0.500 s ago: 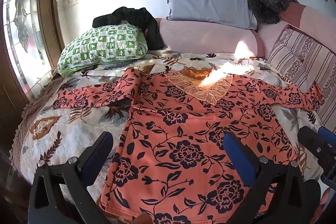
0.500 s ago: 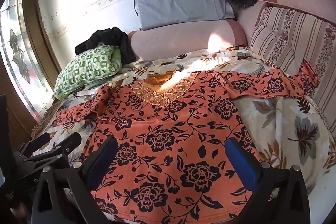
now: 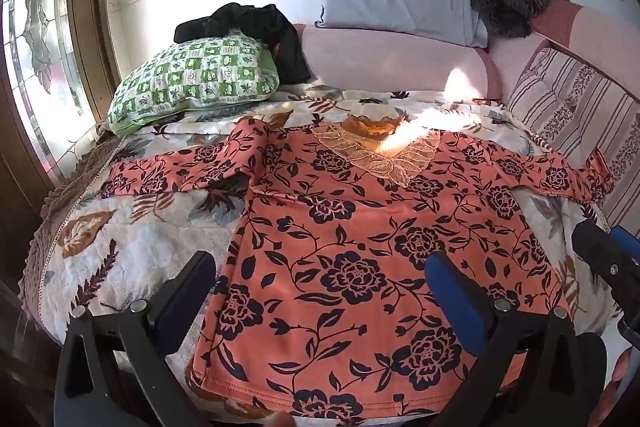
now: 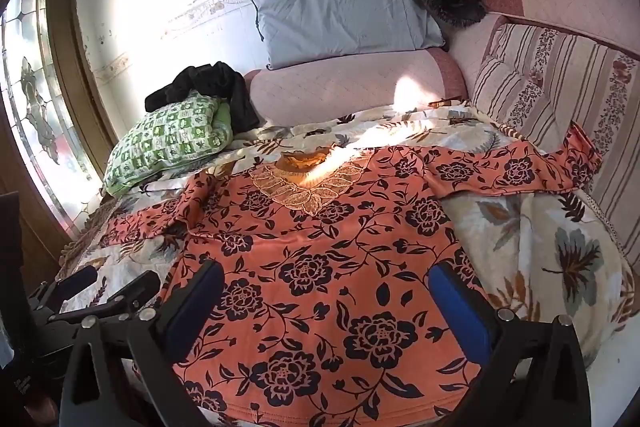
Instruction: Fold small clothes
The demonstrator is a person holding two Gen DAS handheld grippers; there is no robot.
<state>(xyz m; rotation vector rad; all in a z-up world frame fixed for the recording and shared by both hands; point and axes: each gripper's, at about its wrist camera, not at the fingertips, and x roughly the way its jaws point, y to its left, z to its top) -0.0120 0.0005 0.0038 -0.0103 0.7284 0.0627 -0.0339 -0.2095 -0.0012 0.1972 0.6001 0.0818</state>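
Both grippers wide over shirt (image 3: pixel 360 247)

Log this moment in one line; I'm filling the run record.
stage: pre-grasp | orange floral top: flat on bed, sleeves out | left gripper: open | right gripper: open

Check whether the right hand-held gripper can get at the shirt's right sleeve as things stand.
Probably yes. The right hand-held gripper is open above the orange floral shirt, and the right sleeve lies spread flat on the bedspread with nothing on it.
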